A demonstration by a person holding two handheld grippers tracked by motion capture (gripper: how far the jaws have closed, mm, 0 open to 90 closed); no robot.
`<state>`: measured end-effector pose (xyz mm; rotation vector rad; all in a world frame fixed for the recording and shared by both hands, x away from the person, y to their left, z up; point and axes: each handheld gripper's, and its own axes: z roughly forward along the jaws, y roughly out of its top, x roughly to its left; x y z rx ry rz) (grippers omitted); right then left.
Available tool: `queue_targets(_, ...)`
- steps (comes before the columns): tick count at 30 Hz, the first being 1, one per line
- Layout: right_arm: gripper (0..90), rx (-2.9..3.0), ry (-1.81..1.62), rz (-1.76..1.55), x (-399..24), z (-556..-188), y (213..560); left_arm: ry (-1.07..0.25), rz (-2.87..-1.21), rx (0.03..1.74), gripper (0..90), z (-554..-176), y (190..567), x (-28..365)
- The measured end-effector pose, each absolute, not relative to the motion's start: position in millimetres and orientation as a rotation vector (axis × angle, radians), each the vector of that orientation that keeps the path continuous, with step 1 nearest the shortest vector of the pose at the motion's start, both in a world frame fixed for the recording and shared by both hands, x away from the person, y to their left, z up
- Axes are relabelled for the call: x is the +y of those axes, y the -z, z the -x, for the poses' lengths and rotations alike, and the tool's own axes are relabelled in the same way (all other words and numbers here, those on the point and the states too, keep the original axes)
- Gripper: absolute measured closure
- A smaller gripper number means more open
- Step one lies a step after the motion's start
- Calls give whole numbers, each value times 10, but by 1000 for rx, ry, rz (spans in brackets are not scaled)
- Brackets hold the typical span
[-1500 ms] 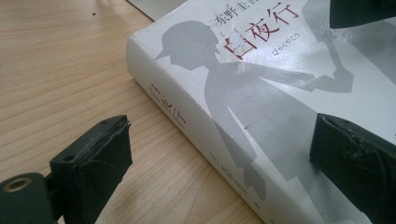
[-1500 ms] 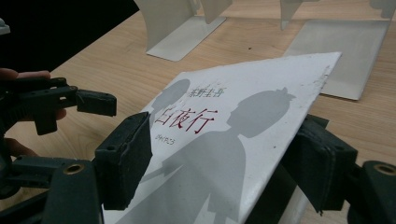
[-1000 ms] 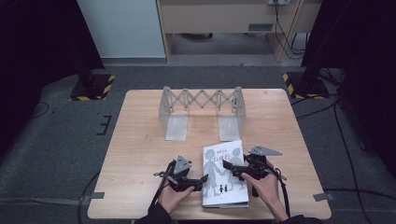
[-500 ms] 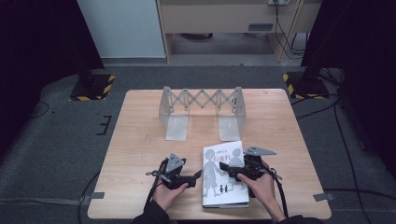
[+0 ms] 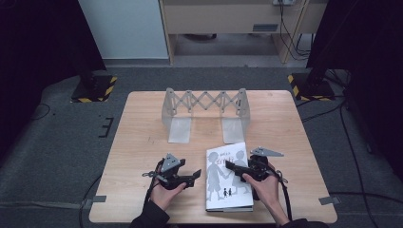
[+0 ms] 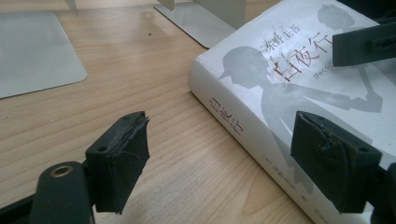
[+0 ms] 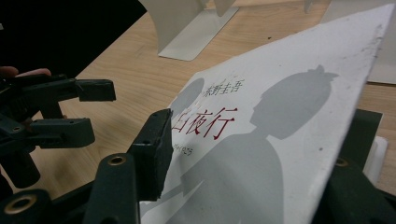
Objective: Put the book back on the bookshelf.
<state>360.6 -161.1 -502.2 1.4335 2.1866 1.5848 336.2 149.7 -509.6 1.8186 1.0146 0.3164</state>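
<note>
a: where is the book (image 5: 228,178) lying?

b: flat on the table (image 5: 142,137), near edge, right of centre. its long axis runs near to far, spine on the left side, title end pointing toward the folding rack (image 5: 205,114) that stands well apart at the far side.

a: and the right gripper (image 5: 229,166)?

b: it sits over the book's right half and reaches left across the cover. in the right gripper view the front cover (image 7: 280,140) is tilted up off the pages and runs between the two jaws; one jaw is over the printed face, the other under the raised edge. the jaws have just been closing, but i cannot tell that the pads are pressing the cover yet, so i would call them still apart around it.

a: the left gripper (image 5: 197,175)?

b: just left of the book, jaws parted and holding nothing. in the left gripper view the spine (image 6: 243,135) runs slantwise ahead, one jaw is over bare wood and the other overlaps the cover's near edge.

a: so which hand is better placed?

b: the right, i judge; it is already on the cover's free edge, the side away from the spine. the cover hinges at the left, so the lift should swing up and leftward over the spine. the left gripper, beside that spine, seems placed to steady the book.
</note>
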Motion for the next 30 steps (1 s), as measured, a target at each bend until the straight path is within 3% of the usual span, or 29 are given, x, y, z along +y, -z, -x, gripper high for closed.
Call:
queue_targets(16,654,2176,-1618,-1574,-1653,-3648,4983,-291,-1792,997,208,-3369,5073,1495)
queue_targets(30,808,2132,-1785,-1552,-1632,-3581,4786,-162,-1722,965,199,-3347,5073,1364)
